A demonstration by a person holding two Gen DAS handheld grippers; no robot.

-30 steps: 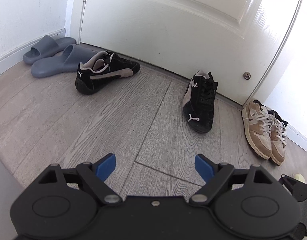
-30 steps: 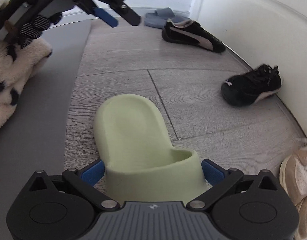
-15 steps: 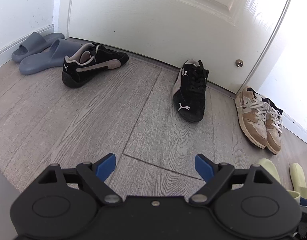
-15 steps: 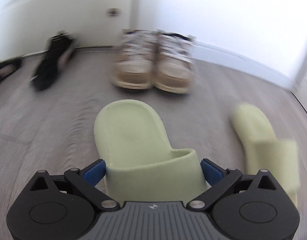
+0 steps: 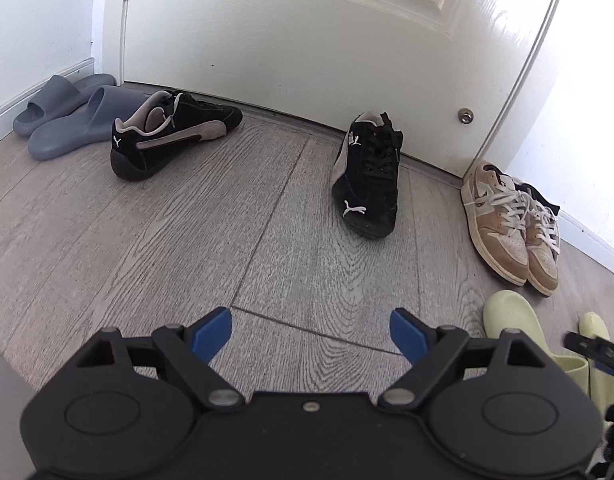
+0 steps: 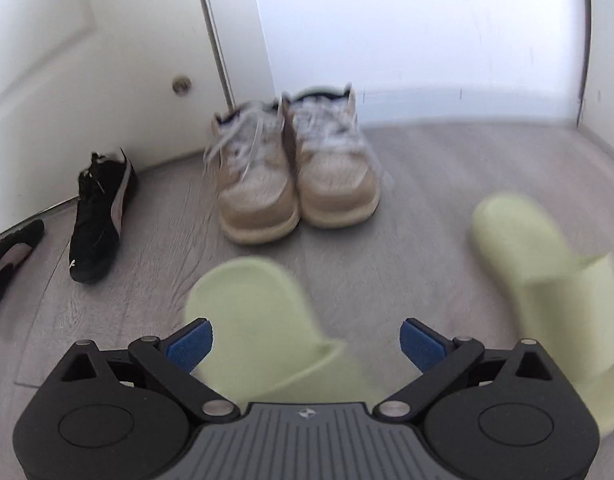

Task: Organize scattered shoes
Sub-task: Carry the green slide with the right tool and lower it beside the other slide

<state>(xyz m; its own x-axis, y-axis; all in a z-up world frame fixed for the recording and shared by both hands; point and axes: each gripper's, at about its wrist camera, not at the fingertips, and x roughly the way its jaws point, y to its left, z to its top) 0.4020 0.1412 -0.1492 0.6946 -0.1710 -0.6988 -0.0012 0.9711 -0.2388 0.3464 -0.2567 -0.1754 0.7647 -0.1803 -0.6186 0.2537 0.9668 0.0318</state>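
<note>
My right gripper (image 6: pixel 305 344) stands open over a pale green slide (image 6: pixel 247 300) that lies on the floor between its fingers, with a gap at the right pad. The matching green slide (image 6: pixel 547 264) lies just to the right. Behind them stands a pair of tan sneakers (image 6: pixel 295 184), side by side. My left gripper (image 5: pixel 311 336) is open and holds nothing, low over the floor. It faces two black sneakers set apart: one (image 5: pixel 369 184) toe toward me by the door, the other (image 5: pixel 167 136) side-on at the left. Both green slides (image 5: pixel 511 320) show at the right edge.
A pair of grey slides (image 5: pixel 67 116) sits in the left corner beside the white door (image 5: pixel 307 40). The tan sneakers (image 5: pixel 511 232) stand by the right door frame. Grey wood-look floor (image 5: pixel 187 240) stretches between the shoes. The right wrist view is motion-blurred.
My right gripper carried the green slide round to beside its mate in front of the tan sneakers; the slide now sits off-centre, free of the right pad. The left view shifted slightly right.
</note>
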